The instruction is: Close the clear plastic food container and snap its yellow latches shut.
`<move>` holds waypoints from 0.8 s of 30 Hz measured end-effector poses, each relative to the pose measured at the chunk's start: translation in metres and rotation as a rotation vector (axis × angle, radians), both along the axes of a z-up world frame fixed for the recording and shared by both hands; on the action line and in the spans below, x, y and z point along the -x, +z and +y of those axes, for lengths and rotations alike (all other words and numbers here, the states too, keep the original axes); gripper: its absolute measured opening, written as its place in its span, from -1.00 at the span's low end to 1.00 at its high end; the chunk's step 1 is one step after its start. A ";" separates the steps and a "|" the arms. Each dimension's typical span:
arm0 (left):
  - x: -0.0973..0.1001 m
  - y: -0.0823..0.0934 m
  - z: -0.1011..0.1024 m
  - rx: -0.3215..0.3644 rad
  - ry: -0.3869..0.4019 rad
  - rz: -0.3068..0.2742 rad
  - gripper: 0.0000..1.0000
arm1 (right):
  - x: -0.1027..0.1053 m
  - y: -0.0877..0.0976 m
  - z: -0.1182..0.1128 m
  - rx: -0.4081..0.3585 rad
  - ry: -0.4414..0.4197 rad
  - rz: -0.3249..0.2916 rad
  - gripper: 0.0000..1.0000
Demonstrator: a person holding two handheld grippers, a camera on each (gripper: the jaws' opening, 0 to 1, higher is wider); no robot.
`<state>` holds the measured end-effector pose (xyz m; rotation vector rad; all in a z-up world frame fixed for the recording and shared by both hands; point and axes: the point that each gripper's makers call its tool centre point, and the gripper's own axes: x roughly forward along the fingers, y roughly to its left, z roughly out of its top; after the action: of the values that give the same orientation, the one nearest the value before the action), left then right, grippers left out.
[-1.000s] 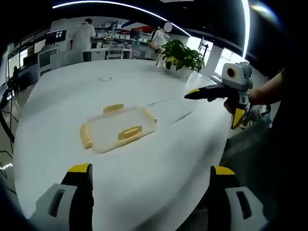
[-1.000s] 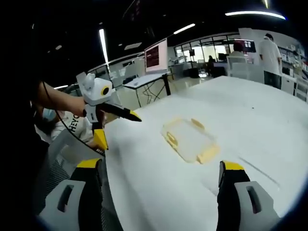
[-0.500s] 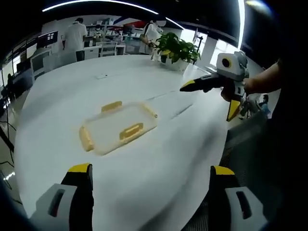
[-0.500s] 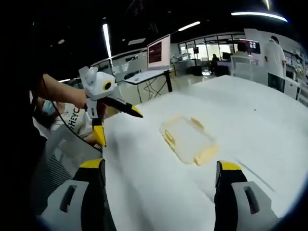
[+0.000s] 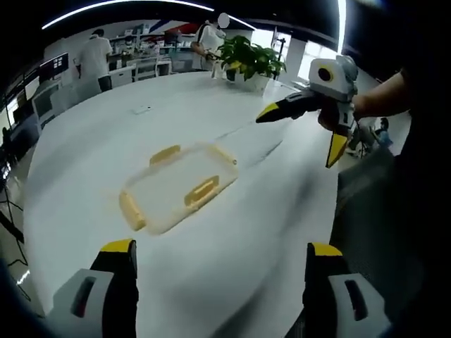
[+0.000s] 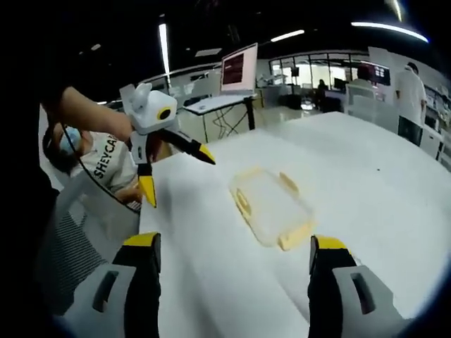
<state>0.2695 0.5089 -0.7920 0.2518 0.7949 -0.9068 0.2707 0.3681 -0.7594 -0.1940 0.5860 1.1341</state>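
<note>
The clear container [image 5: 180,187] with yellow latches [image 5: 201,192] lies flat on the white desk [image 5: 91,148], near its edge beside the person, bare desk all around. Both grippers hover apart from it, fingers spread: left gripper [image 6: 176,172], right gripper [image 5: 299,130]. The left gripper view adds a potted plant [image 5: 248,60] at the far edge.

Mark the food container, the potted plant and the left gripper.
food container [image 5: 176,189], left gripper view, middle of the clear lid.
potted plant [image 5: 246,58], left gripper view, on the leaves.
left gripper [image 6: 176,171], right gripper view, midway between the yellow tips of its open jaws.
</note>
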 end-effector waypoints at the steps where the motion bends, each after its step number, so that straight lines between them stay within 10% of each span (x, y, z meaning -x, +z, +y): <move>1: -0.002 -0.001 0.000 -0.003 -0.006 0.000 0.94 | -0.002 -0.002 0.001 0.008 0.008 -0.004 0.70; 24: -0.037 -0.004 0.011 -0.057 -0.074 0.001 0.83 | -0.022 -0.010 0.011 0.048 0.034 0.002 0.59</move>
<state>0.3064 0.5194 -0.7963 0.3330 0.8172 -0.9544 0.2932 0.3792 -0.7692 -0.2447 0.6142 1.1544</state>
